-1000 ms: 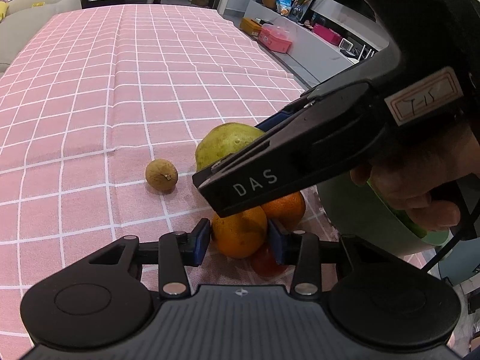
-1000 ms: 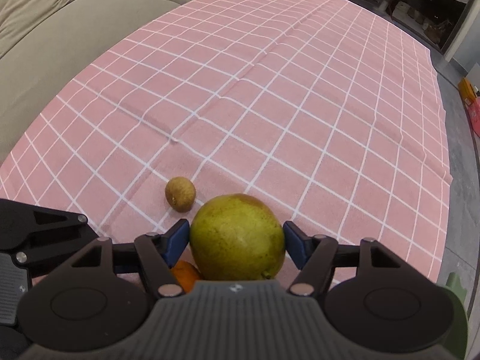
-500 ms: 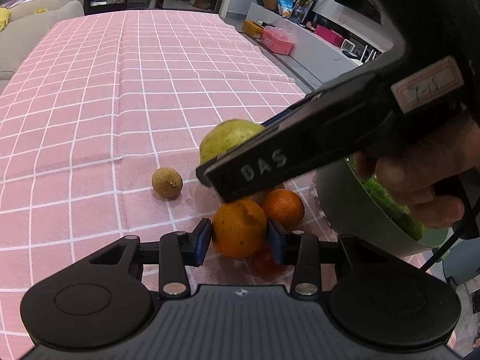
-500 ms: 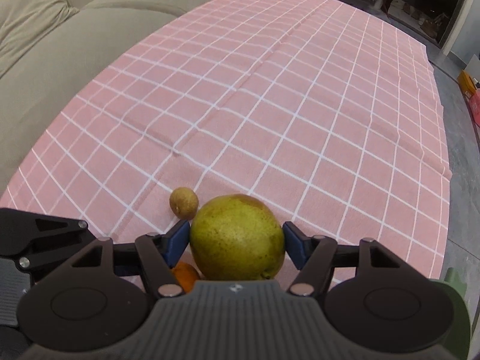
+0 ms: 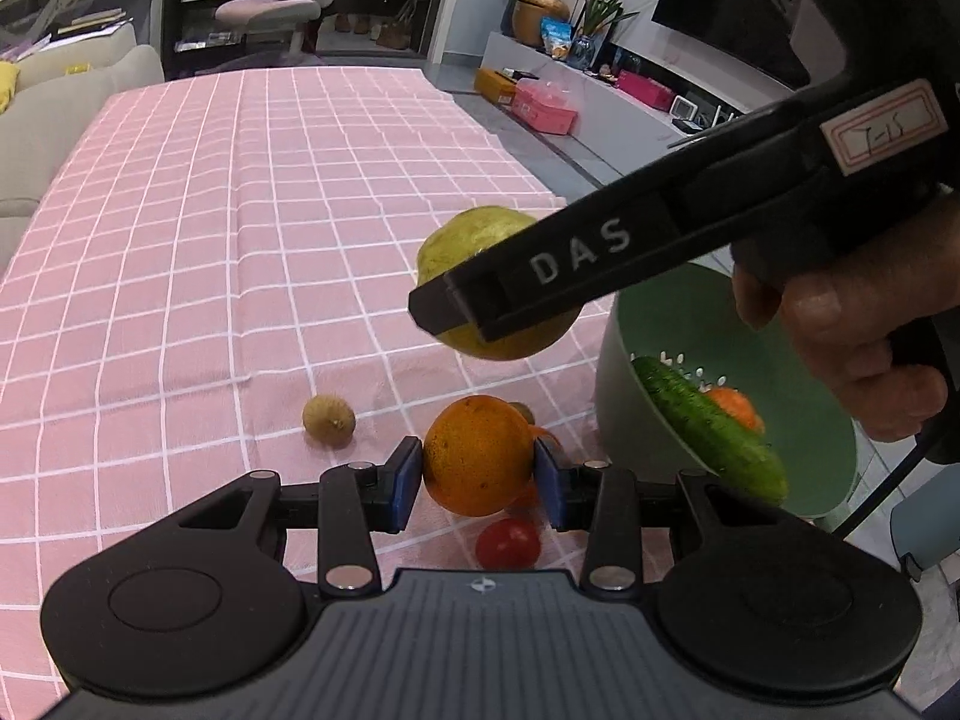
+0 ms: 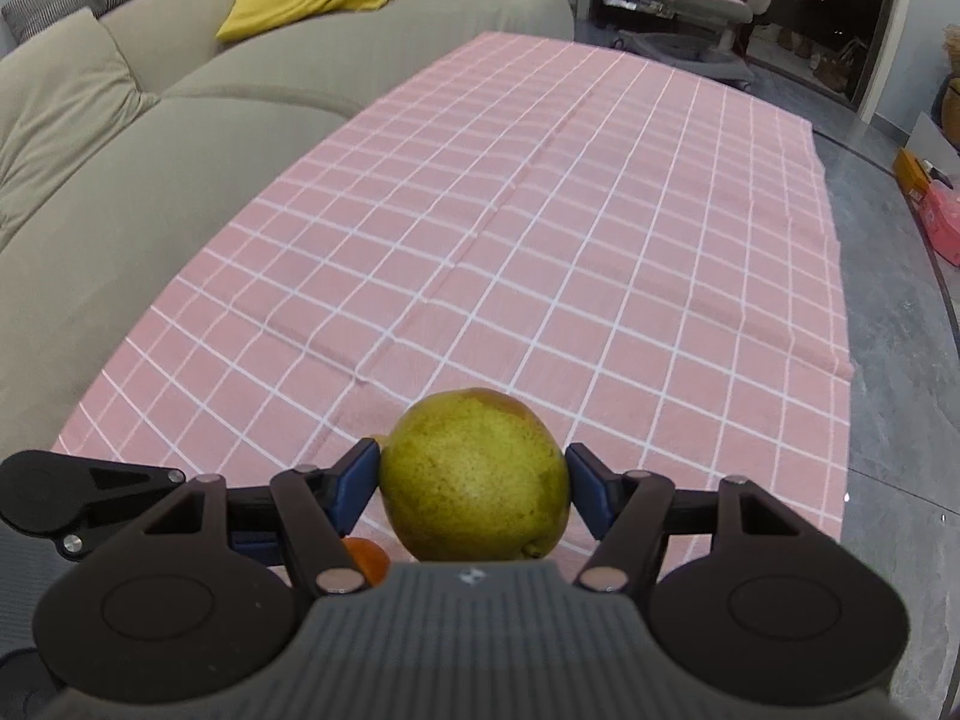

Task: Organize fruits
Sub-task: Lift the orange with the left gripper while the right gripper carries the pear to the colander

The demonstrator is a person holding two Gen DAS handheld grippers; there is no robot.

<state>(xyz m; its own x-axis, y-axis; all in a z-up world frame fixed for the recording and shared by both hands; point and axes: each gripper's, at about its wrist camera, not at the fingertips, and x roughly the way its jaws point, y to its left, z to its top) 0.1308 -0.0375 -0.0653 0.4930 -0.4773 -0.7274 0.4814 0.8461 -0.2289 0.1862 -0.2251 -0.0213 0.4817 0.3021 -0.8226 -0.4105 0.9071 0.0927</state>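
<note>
Currently, step in hand: both my grippers carry fruit clear of the pink checked tablecloth point(image 5: 180, 252); I judge the next move is delivery to a sorting spot.
Right gripper point(image 6: 474, 483): clamped on the pear point(image 6: 477, 477), blue pads pressing both flanks, fruit lifted off the cloth.
Left gripper point(image 5: 477, 471): clamped on the orange point(image 5: 477, 456), pads touching each side.
Handling advice: hold pressure steady, since round skins can roll between flat pads; move the two grippers apart, as the right one crosses just above the left one's fruit.
Pear position: in the left view it hangs above the table, near the green bowl point(image 5: 624, 372).
Green bowl: perforated, like a strainer, at the table's right edge; it holds a cucumber point(image 5: 708, 426) lying along the rim and an orange-coloured item I cannot identify.
Loose on cloth: small brown fruit point(image 5: 328, 419) left of the orange; red tomato point(image 5: 507, 543) below it; another orange piece behind, mostly hidden.
Risk: bumping the bowl at the edge.
</note>
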